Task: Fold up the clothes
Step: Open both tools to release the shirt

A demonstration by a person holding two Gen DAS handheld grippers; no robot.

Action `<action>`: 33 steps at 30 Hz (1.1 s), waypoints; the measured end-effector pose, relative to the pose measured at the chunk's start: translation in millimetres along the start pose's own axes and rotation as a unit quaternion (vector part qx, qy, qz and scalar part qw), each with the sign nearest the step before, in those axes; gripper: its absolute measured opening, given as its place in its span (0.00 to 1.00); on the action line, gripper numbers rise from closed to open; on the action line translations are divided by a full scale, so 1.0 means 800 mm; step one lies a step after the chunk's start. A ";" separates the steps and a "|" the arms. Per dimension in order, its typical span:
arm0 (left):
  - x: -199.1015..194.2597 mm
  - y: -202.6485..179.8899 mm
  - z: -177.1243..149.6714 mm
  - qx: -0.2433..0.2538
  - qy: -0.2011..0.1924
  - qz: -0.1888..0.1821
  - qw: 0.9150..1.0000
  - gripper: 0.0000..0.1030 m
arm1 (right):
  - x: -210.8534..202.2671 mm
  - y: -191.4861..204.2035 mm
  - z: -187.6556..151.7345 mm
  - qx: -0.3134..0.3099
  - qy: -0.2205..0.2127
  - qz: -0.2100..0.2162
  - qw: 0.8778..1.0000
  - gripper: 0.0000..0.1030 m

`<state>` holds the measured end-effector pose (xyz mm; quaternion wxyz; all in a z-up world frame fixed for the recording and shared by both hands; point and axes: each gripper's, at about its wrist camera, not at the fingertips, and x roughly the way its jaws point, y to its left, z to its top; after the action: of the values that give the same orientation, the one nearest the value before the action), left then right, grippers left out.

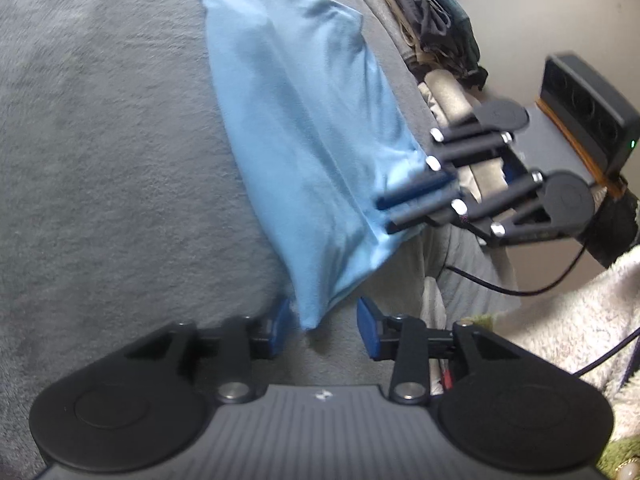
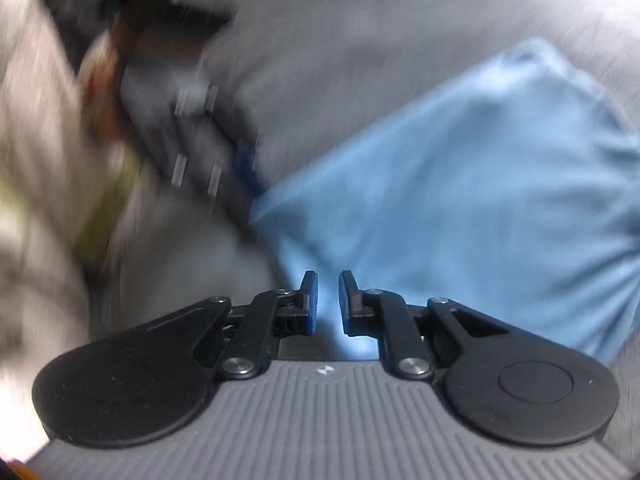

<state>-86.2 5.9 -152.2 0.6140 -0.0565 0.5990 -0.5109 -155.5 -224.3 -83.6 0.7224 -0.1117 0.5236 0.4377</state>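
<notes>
A light blue garment [image 1: 304,128] lies as a long folded strip on a grey blanket [image 1: 100,140]. Its near corner hangs between the blue pads [image 1: 280,320] of my left gripper [image 1: 324,320], and the pads stand apart from the cloth, so that gripper is open. From the right, my right gripper [image 1: 386,216] pinches the strip's right edge, with creases running out from the pinch. In the right wrist view the right gripper [image 2: 328,292] has its jaws nearly together over the blue garment [image 2: 460,184]. The left gripper [image 2: 208,152] is a dark blur at the cloth's left end.
A pile of dark and beige clothes [image 1: 432,12] sits at the blanket's far right edge. A black box [image 1: 588,108] stands on the floor beyond it. A black cable [image 1: 500,284] and a fluffy white fabric [image 1: 580,320] are at the right.
</notes>
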 end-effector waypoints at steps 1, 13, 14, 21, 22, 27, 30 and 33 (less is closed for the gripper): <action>0.000 -0.003 0.000 0.006 0.000 0.004 1.000 0.40 | 0.003 0.001 0.005 -0.003 -0.017 -0.005 1.000 0.11; -0.053 -0.013 0.010 0.063 -0.059 0.078 0.993 0.42 | -0.071 -0.041 -0.085 0.078 0.050 -0.045 0.995 0.11; -0.054 -0.018 0.017 0.074 -0.070 0.084 0.991 0.42 | -0.082 -0.047 -0.083 0.093 0.018 -0.050 0.994 0.11; -0.025 -0.066 0.042 0.167 -0.094 0.082 0.978 0.42 | -0.053 -0.053 -0.102 0.067 0.060 -0.123 0.988 0.10; -0.020 -0.072 0.039 0.181 -0.092 0.084 0.975 0.42 | -0.055 -0.054 -0.116 0.069 0.078 -0.128 0.986 0.09; -0.010 -0.090 0.035 0.227 -0.091 0.087 0.966 0.42 | -0.105 -0.056 -0.119 0.091 0.069 -0.162 0.980 0.10; 0.000 -0.095 0.037 0.234 -0.087 0.085 0.965 0.42 | -0.117 -0.053 -0.090 0.085 -0.006 -0.143 0.986 0.10; 0.020 -0.087 0.033 0.237 -0.064 0.103 0.964 0.44 | -0.088 -0.056 -0.082 0.058 0.001 -0.170 0.984 0.10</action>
<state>-108.0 -52.1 -108.4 0.6963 0.1201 0.4229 -0.5674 -170.1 -327.3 -64.7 0.7908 -0.1575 0.5224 0.2773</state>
